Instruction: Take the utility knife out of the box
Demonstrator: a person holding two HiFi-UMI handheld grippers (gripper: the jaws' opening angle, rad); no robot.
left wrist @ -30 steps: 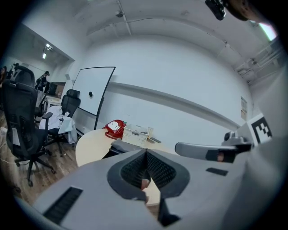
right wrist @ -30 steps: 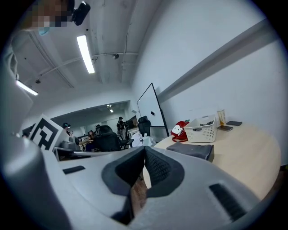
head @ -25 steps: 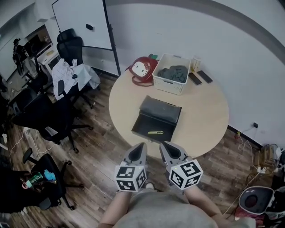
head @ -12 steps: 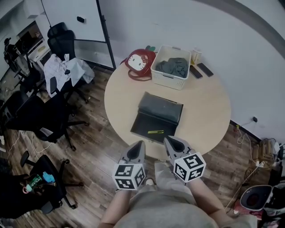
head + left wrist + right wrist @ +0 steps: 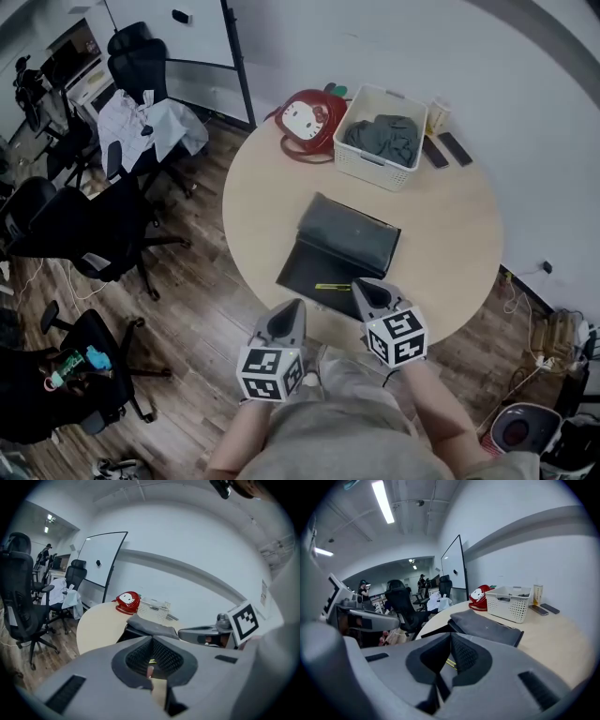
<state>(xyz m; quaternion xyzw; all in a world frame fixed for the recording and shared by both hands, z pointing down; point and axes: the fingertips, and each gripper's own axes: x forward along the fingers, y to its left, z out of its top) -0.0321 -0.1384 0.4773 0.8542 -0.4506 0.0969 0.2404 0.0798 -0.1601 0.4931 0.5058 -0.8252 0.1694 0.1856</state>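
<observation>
An open black box [image 5: 330, 266] lies in the middle of the round table [image 5: 262, 206], its lid [image 5: 351, 234] folded back. The yellow-green utility knife [image 5: 331, 286] rests in the box's near part. My right gripper [image 5: 361, 284] is shut and empty, its tip at the box's near right corner, just right of the knife. My left gripper [image 5: 297, 307] is also shut and empty, off the table's near edge, short of the box. In the right gripper view, the knife [image 5: 450, 663] shows through the hollow behind the right gripper's [image 5: 451, 634] closed tips.
A white basket [image 5: 361, 159] with dark cloth, a red cartoon-cat bag [image 5: 309, 122], two dark phones [image 5: 445, 150] and a cup [image 5: 438, 114] stand at the table's far side. Office chairs [image 5: 84, 234] crowd the floor on the left.
Both grippers have moved forward and down toward the box. The right one went further and now reaches over the table's edge to the box's front corner.
</observation>
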